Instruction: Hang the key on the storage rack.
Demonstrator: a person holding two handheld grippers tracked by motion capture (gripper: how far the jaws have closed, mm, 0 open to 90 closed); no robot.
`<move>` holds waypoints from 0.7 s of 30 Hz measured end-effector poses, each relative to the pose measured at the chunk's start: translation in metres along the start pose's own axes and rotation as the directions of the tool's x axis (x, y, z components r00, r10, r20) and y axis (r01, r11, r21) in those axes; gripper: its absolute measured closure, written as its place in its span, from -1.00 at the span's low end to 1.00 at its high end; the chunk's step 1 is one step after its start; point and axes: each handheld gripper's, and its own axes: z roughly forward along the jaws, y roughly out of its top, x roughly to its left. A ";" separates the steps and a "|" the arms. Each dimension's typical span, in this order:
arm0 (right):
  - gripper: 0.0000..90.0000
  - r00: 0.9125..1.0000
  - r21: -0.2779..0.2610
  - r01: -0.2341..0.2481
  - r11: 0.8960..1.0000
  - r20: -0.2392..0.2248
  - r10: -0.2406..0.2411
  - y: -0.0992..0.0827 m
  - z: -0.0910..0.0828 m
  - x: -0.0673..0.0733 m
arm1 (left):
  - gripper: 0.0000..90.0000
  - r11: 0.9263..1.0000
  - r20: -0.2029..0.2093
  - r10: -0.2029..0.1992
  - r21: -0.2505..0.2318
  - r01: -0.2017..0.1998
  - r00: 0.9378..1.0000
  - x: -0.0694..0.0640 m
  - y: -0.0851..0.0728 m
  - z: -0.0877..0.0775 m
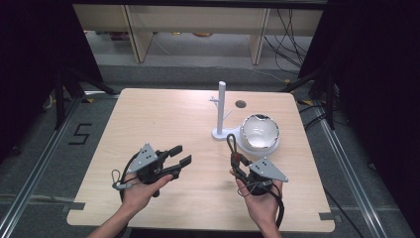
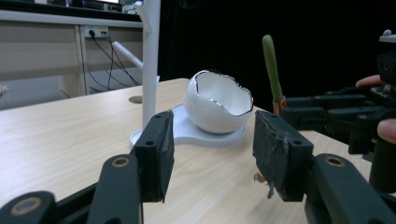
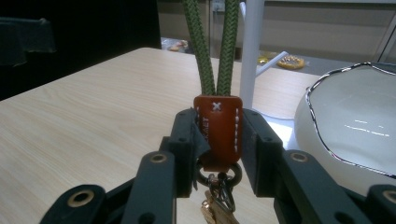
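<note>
My right gripper [image 1: 237,163] is shut on a keychain [image 1: 231,145] and holds it upright just above the table. In the right gripper view its jaws [image 3: 218,140] clamp the brown leather tab [image 3: 218,122]. The green rope loop [image 3: 211,46] rises above the tab, and a metal ring with a clasp [image 3: 220,186] hangs below it. My left gripper [image 1: 182,154] stands open and holds nothing, left of the keychain, and its pads [image 2: 156,154] are wide apart. A white peg stand [image 1: 221,111] and a white eggshell-shaped bowl [image 1: 259,131] on a white base stand behind the keychain.
A small round hole [image 1: 240,104] lies in the tabletop behind the bowl. The wooden table [image 1: 148,119] is bare on its left half. Shelving legs and cables are on the floor beyond the far edge. In the left gripper view, the right gripper [image 2: 336,114] is close at the right.
</note>
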 end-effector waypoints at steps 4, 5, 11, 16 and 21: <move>0.52 1.000 -0.010 -0.002 1.000 -0.007 0.002 0.000 0.001 0.002 | 0.13 1.000 0.027 -0.002 -0.014 0.002 1.000 -0.003 0.006 0.011; 0.52 1.000 -0.005 -0.003 1.000 0.002 0.003 -0.001 0.001 0.003 | 0.15 1.000 0.038 -0.011 -0.013 0.011 0.999 -0.006 0.008 0.016; 0.52 1.000 -0.018 0.001 1.000 -0.001 -0.001 -0.003 0.003 0.006 | 0.23 0.999 0.068 -0.042 0.015 0.041 0.997 -0.018 0.010 0.028; 0.52 1.000 -0.023 0.003 1.000 -0.007 -0.003 -0.003 0.003 0.009 | 0.30 0.999 0.103 -0.033 0.017 0.032 0.994 -0.026 0.011 0.042; 0.52 1.000 -0.037 0.028 0.999 0.002 -0.028 -0.001 0.002 0.008 | 0.33 0.999 0.110 -0.035 0.017 0.033 0.993 -0.028 0.011 0.049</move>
